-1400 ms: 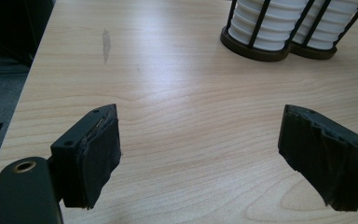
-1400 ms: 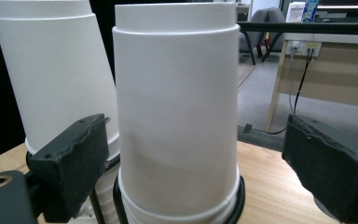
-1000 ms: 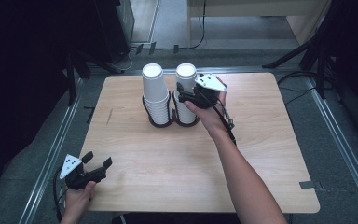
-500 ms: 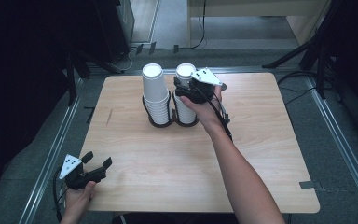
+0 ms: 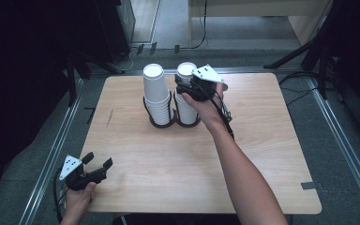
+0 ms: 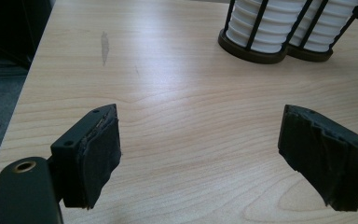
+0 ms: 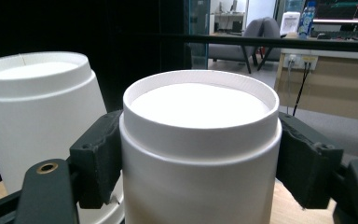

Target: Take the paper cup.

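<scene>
Up close, fingers [image 7: 95, 161] squeeze cup [image 7: 200, 154]

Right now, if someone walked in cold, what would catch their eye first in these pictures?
Two tall stacks of white paper cups in a black wire holder at the far middle of the wooden table. The right gripper has just been closing, and its jaws now clamp the top cup of the right stack. The left gripper waits open at the near left corner.

The right gripper [image 5: 186, 87], on an outstretched arm, has just closed its jaws on something, while the left gripper [image 5: 98, 165] rests with jaws wide apart.
</scene>
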A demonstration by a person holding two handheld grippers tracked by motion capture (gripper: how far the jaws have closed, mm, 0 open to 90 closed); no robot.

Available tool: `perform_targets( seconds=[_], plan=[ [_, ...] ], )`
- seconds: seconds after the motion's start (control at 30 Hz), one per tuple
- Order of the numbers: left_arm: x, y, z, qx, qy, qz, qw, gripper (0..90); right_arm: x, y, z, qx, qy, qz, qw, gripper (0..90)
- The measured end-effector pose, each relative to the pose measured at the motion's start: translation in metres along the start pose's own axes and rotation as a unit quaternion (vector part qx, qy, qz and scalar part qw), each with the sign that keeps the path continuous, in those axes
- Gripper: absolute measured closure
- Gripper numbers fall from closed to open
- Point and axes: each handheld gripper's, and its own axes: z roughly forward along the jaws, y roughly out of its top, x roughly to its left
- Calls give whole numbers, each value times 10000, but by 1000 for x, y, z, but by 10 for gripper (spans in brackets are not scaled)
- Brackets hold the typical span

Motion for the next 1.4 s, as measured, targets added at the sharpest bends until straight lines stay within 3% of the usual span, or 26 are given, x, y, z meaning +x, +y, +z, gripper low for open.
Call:
perform_targets(
  seconds=[0.37,0.43,0.87,1.1,1.4],
  plan=[
    [-1,0,0,10,-49,61,10000,132,-1,20,-5,-287,35,-86,9995,244],
    [-1,0,0,6,-46,54,10000,132,-3,25,-7,-438,68,-108,9990,244],
    [0,0,-1,-38,-34,20,10000,132,-1,56,-22,-791,100,-215,9966,245],
    [-1,1,-2,-14,-131,100,9999,118,-2,70,-35,-981,273,-269,9944,246],
    [0,3,-4,-19,-233,139,9996,104,-7,81,-56,-1001,473,-392,9931,245]
  ],
)
